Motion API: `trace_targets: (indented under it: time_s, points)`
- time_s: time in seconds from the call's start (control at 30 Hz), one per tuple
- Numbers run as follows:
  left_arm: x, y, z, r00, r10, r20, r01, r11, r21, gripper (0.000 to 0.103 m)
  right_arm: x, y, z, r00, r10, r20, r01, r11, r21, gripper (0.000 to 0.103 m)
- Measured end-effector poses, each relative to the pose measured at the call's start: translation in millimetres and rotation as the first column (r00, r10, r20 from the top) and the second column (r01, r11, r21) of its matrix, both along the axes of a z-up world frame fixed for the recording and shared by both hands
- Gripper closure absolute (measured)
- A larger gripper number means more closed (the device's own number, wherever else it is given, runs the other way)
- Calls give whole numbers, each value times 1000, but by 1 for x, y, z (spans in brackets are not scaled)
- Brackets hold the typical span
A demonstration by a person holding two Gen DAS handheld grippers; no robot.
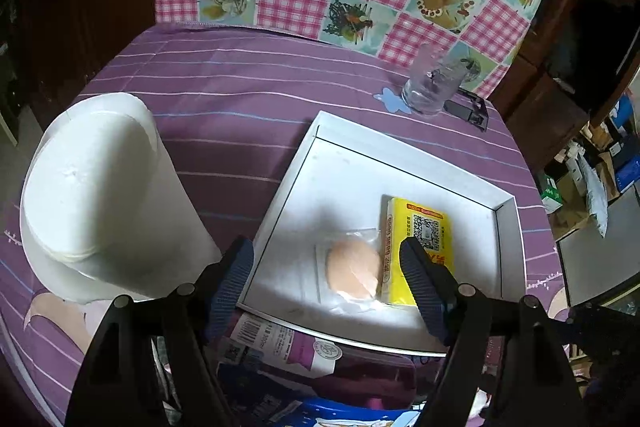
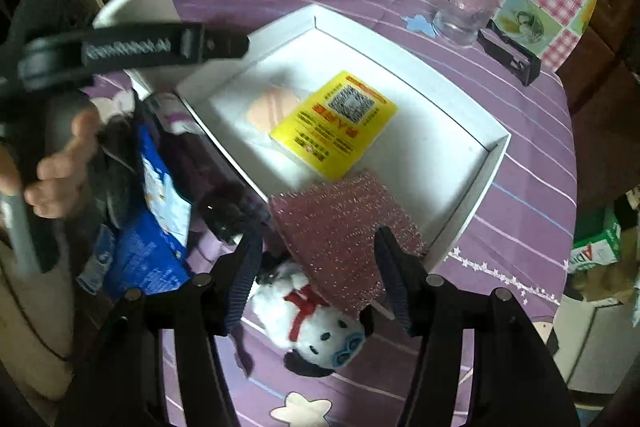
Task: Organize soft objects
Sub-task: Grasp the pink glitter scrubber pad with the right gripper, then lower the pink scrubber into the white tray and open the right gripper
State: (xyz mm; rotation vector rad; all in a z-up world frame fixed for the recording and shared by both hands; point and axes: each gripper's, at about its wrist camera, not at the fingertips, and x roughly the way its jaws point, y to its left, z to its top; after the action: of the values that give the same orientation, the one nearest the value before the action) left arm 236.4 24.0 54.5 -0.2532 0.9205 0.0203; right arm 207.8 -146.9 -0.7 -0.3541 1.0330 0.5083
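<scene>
From the left wrist, the left gripper (image 1: 328, 267) hangs with fingers apart and empty over the white tray (image 1: 508, 223), which holds a round peach puff (image 1: 352, 267) touching a glossy yellow packet (image 1: 424, 231). A paper roll (image 1: 92, 183) stands beside it.

From the right wrist, the right gripper (image 2: 320, 267) is parted, empty, above a rough pink scouring pad (image 2: 340, 227) lying over the tray's rim, a plush toy (image 2: 312, 327) below on the tabletop (image 2: 520, 227).

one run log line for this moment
left tongs: open, empty | right tongs: open, empty | white tray: peach puff, yellow pack | pink scrubber: on tray edge | plush toy: outside
</scene>
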Motion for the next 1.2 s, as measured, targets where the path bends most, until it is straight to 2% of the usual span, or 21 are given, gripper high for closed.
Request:
trace_targets:
  time_s: [0.03,0.1,0.13,0.33,0.43,0.6,0.7,0.83,0.93,1.07,1.1,1.17,1.2]
  points:
    - [0,0,0,1000,-2,0,2,1000,-2,27,1,1,-3,1000,-2,-7,2,1000,-10,45]
    - [-1,-1,2,1000,-6,5,6,1000,6,27,5,-1,-8,1000,-15,-23,14,1000,-27,56]
    - [-1,-1,2,1000,-5,6,5,1000,12,27,7,-2,-8,999,-27,-29,26,999,-22,56]
    - [-2,-2,1,1000,-6,1,6,1000,9,27,16,-17,-5,996,-47,-73,54,994,100,73]
    - [-2,-3,1,1000,-7,-3,7,1000,16,27,20,-21,1,994,-88,-67,97,984,149,83]
    - [-4,-5,2,1000,-12,2,12,1000,18,27,23,-30,14,985,-171,-34,174,964,203,89]
    - [-4,-6,4,1000,-12,8,12,1000,19,27,28,-44,22,965,-259,-38,259,929,264,90]
    - [-5,-6,6,1000,-13,15,12,1000,17,27,34,-65,33,937,-348,-39,335,858,390,92]
    - [-6,-6,7,1000,-14,21,14,1000,15,27,35,-80,40,933,-353,-67,331,773,541,93]
    - [-7,-6,7,1000,-14,24,13,1000,12,27,37,-94,43,936,-329,-121,315,638,703,94]
    - [-7,-6,7,1000,-13,25,13,1000,12,27,38,-97,41,942,-304,-141,299,575,762,94]
    - [-6,-6,7,1000,-14,24,14,1000,17,27,44,-98,33,956,-213,-203,285,496,820,94]
    - [-7,-7,7,1000,-12,25,11,1000,21,27,47,-98,28,956,-177,-233,290,472,833,94]
